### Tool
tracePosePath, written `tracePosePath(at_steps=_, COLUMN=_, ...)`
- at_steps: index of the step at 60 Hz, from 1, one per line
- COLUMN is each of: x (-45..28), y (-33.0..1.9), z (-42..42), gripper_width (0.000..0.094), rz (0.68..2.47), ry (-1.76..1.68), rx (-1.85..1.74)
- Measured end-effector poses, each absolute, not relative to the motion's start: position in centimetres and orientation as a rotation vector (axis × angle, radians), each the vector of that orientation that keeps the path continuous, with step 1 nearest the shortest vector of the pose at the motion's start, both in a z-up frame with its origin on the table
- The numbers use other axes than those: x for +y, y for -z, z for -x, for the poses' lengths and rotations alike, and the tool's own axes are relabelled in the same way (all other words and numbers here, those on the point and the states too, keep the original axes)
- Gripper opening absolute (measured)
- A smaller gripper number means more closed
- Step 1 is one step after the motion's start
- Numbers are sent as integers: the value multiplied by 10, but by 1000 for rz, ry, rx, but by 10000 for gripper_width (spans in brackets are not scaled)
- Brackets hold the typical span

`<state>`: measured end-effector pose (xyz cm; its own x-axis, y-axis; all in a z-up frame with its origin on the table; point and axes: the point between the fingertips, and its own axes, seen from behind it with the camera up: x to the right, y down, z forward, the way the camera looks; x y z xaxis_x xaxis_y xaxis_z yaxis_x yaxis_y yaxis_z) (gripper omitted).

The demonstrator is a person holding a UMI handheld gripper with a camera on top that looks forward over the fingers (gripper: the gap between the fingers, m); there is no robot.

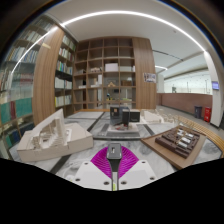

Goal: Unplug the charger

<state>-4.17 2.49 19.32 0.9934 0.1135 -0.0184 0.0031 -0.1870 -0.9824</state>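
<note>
Gripper (115, 156) sits at 6 o'clock and we read it as pinched on the charger (115, 151). The charger is a small grey block with a dark face, right at the fingertips. The magenta pads (100, 166) converge on it from 7 and 5 o'clock, and both look to be touching its sides with no gap we can see. A pale strip (117, 182) runs from under the charger back toward 6 o'clock between the pads. We can't tell whether it's a cable or part of the gripper, and we can't make out a socket.

Beyond the fingers:
- Table (100, 128) runs ahead toward 12 o'clock.
- White model (45, 135) is on it at 9 o'clock.
- Wood model (180, 141) is at 3 o'clock, well apart from the white one.
- Dark boxy item (128, 117) is just above centre, beyond the charger, too small to identify.
- Tall wood shelves (105, 70) are on the far wall at 12 o'clock.
- Bookshelves (22, 90) run along the wall at 9 to 10 o'clock.
- Curved light strip (130, 15) is on the ceiling at 12 to 1 o'clock.
</note>
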Motion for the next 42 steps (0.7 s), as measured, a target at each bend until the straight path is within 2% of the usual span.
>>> tracePosePath(at_steps=2, x=23, y=-177, z=32, gripper_width=51, rz=1805, ry=-86, rx=-88)
tracePosePath(at_steps=10, x=3, y=-79, z=10, gripper_width=60, rz=2077, ry=-90, rx=-90)
tracePosePath(at_steps=14, x=0, y=-49, z=-3, gripper_width=70, rz=2133, ry=-84, rx=-76)
tracePosePath(at_steps=25, x=5, y=-13, z=-14, gripper_width=113, rz=2193, ry=-29, rx=-119)
tracePosePath(at_steps=34, x=5, y=6, z=-19, gripper_width=182, rz=2256, ry=-23, rx=-109)
tracePosePath(at_steps=35, x=6, y=6, z=-18, gripper_width=223, rz=2255, ry=-33, rx=-112)
tracePosePath(at_steps=36, x=5, y=5, z=-18, gripper_width=333, rz=2256, ry=-39, rx=-113)
tracePosePath(at_steps=37, x=4, y=5, z=-17, gripper_width=383, rz=2256, ry=-45, rx=-113)
tracePosePath(at_steps=42, x=-3, y=2, z=-17, gripper_width=770, rz=2268, ry=-69, rx=-102)
